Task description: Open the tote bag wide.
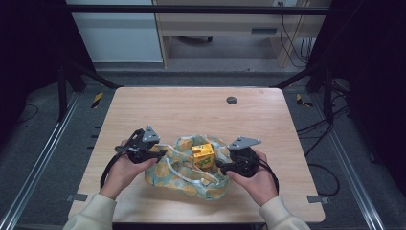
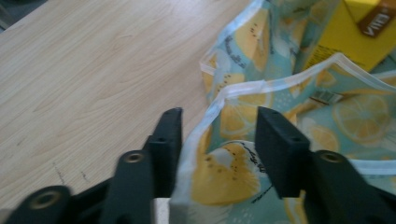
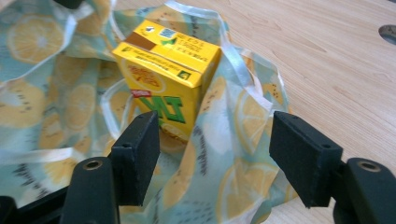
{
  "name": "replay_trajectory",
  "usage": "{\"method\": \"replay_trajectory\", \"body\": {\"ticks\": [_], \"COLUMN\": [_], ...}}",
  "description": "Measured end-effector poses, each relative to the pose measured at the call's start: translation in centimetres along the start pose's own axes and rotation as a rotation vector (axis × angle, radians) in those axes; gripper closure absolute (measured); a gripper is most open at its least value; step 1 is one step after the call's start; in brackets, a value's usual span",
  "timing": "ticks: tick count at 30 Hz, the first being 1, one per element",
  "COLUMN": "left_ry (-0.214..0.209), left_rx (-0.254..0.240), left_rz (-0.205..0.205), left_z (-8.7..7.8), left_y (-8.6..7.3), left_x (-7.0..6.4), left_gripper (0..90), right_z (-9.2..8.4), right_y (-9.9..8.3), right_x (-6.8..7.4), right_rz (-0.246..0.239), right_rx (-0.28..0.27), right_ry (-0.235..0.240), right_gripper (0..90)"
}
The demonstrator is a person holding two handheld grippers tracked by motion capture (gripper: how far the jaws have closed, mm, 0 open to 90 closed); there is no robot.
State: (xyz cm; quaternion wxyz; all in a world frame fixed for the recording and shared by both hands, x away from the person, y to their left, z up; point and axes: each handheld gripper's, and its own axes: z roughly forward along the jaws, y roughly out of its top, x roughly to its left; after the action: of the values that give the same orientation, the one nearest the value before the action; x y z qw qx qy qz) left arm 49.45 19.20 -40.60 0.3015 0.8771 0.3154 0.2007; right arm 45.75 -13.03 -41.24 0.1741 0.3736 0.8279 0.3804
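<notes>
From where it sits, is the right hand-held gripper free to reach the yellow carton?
Probably yes: the right hand-held gripper stands open, facing the yellow carton with just loose lemon-print bag fabric between.

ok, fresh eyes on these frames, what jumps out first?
The yellow carton, standing in the lemon-print bag near the table's front edge. The left gripper has the bag's white-trimmed rim between its jaws; whether they pinch it is unclear. The right gripper straddles the bag's other side, jaws apart, with the carton just beyond them.
</notes>
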Motion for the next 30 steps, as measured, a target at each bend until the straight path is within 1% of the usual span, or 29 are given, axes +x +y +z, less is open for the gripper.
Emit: {"method": "replay_trajectory", "body": {"ticks": [1, 2, 3, 4, 5, 6, 7, 8, 9, 10, 12, 13, 14, 15, 16, 17, 18, 20, 21, 22, 23, 24, 25, 26, 27, 28, 30], "left_ry": [-0.002, -0.006, -0.006, -0.026, -0.038, -0.039, -0.039, -0.052, -0.052, -0.063, -0.063, -0.063, -0.066, -0.066, -0.068, -0.072, -0.076, -0.077, -0.077, -0.082, -0.082, -0.093, -0.093, -0.099, -0.099, -0.101, -0.116], "left_rx": [0.007, 0.018, 0.018, 0.011, 0.013, 0.016, 0.016, 0.003, 0.003, -0.009, -0.023, -0.023, -0.044, -0.044, -0.06, -0.068, -0.079, -0.092, -0.092, -0.102, -0.102, -0.106, -0.106, -0.094, -0.094, -0.061, -0.044], "left_rz": [0.017, 0.027, 0.027, 0.031, 0.034, 0.04, 0.04, 0.045, 0.045, 0.049, 0.055, 0.055, 0.054, 0.054, 0.052, 0.053, 0.051, 0.061, 0.061, 0.069, 0.069, 0.081, 0.081, 0.095, 0.095, 0.114, 0.111], "left_z": [-0.1, -0.3, -0.3, -0.5, -0.6, -0.8, -0.8, -1.2, -1.2, -1.7, -2.3, -2.3, -2.9, -2.9, -3.5, -3.7, -4.0, -4.5, -4.5, -4.9, -4.9, -5.0, -5.0, -4.8, -4.8, -4.2, -3.5], "left_y": [-0.1, -0.2, -0.2, -0.4, -0.5, -0.6, -0.6, -0.9, -0.9, -1.2, -1.5, -1.5, -1.8, -1.8, -2.0, -2.0, -2.1, -2.1, -2.1, -2.1, -2.1, -2.2, -2.2, -2.4, -2.4, -2.9, -3.6], "left_x": [-0.3, -0.5, -0.5, -0.8, -1.0, -1.2, -1.2, -1.4, -1.4, -1.7, -2.0, -2.0, -2.3, -2.3, -2.5, -2.7, -2.9, -3.2, -3.2, -3.6, -3.6, -4.0, -4.0, -4.5, -4.5, -4.9, -5.2], "left_gripper": [58.2, 63.4, 66.2, 70.4, 73.3, 75.9, 78.6, 80.8, 81.7, 82.8, 83.5, 83.6, 83.8, 83.8, 84.0, 84.0, 84.2, 84.4, 84.6, 84.9, 85.0, 85.2, 85.4, 85.6, 85.7, 85.9, 86.2], "right_z": [0.2, 0.4, 0.4, 0.7, 0.9, 1.1, 1.1, 1.4, 1.4, 1.7, 1.8, 1.8, 1.9, 1.9, 1.9, 1.9, 1.8, 1.5, 1.5, 1.2, 1.1, 0.9, 0.9, 0.8, 0.8, 1.1, 1.4], "right_y": [0.1, 0.1, 0.1, 0.1, 0.1, 0.1, 0.1, 0.0, 0.0, 0.0, 0.0, 0.0, 0.1, 0.1, 0.2, 0.2, 0.3, 0.6, 0.6, 0.9, 1.1, 1.3, 1.3, 1.5, 1.5, 1.4, 1.2], "right_x": [-0.1, -0.1, -0.1, -0.2, -0.2, -0.1, -0.1, 0.0, 0.0, 0.0, -0.2, -0.2, -0.3, -0.3, -0.5, -0.7, -0.7, -1.0, -1.0, -1.4, -1.6, -1.9, -1.9, -2.5, -2.5, -3.2, -3.6], "right_rz": [-0.002, -0.003, -0.003, 0.002, -0.003, -0.006, -0.006, -0.018, -0.018, -0.026, -0.031, -0.031, -0.03, -0.03, -0.029, -0.033, -0.024, -0.021, -0.021, -0.017, -0.01, -0.003, -0.003, 0.006, 0.006, 0.022, 0.032], "right_rx": [0.006, 0.015, 0.015, 0.04, 0.052, 0.066, 0.066, 0.093, 0.093, 0.103, 0.114, 0.114, 0.114, 0.114, 0.113, 0.111, 0.099, 0.08, 0.08, 0.063, 0.051, 0.04, 0.04, 0.028, 0.028, 0.033, 0.046], "right_ry": [-0.001, -0.008, -0.008, -0.009, -0.005, -0.004, -0.004, 0.007, 0.007, 0.009, 0.016, 0.016, 0.018, 0.018, 0.033, 0.034, 0.035, 0.024, 0.024, 0.007, -0.002, -0.012, -0.012, -0.033, -0.033, -0.042, -0.05], "right_gripper": [33.6, 33.6, 33.6, 34.1, 34.8, 36.7, 36.7, 45.1, 45.1, 54.7, 63.5, 63.5, 72.8, 72.8, 82.8, 85.9, 88.0, 89.0, 89.0, 89.4, 89.5, 89.6, 89.6, 89.8, 89.8, 89.8, 89.8]}}
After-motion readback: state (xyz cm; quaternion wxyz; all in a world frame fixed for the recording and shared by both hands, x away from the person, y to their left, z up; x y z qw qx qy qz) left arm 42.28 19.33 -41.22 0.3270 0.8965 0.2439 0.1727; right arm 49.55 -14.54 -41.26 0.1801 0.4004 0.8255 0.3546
